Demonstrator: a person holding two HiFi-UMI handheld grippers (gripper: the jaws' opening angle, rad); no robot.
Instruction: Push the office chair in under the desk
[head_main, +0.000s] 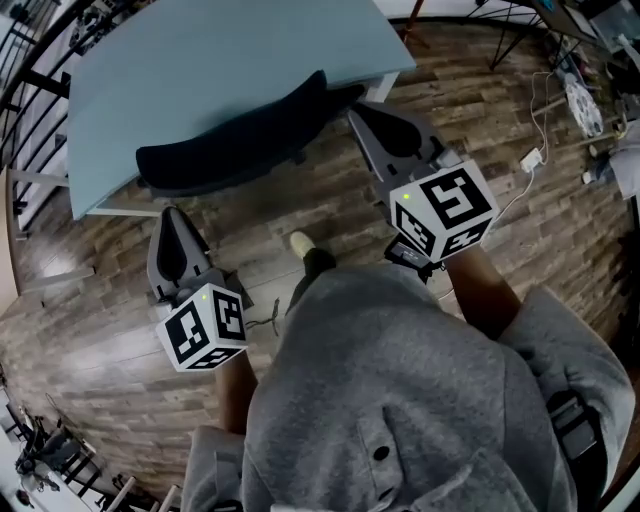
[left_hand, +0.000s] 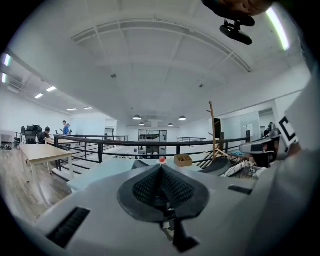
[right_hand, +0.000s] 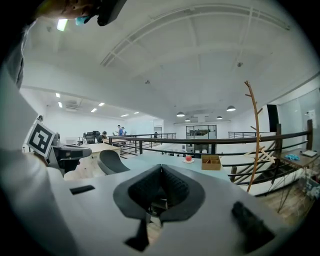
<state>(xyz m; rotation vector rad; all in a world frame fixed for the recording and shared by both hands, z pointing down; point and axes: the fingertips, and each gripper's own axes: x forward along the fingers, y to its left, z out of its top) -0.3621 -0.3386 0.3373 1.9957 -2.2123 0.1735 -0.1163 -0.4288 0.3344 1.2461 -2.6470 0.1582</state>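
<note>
So the office chair (head_main: 235, 140) is already sitting with its black backrest right along the edge of the desk (head_main: 200, 60), seat out of sight underneath I'd guess; both grippers have their jaws pressed together with nothing between them; the right gripper (head_main: 358, 112) is nosed up by the backrest's right end, can't tell if it's actually touching, while the left gripper (head_main: 172, 215) hangs back over the floor (head_main: 330, 215), apart from the chair. My worry: if only the right one shoves, the chair probably swivels instead of rolling straight; those closed tips could also skid off the curved back; and pushing harder may just bang the backrest into the desk edge.
</note>
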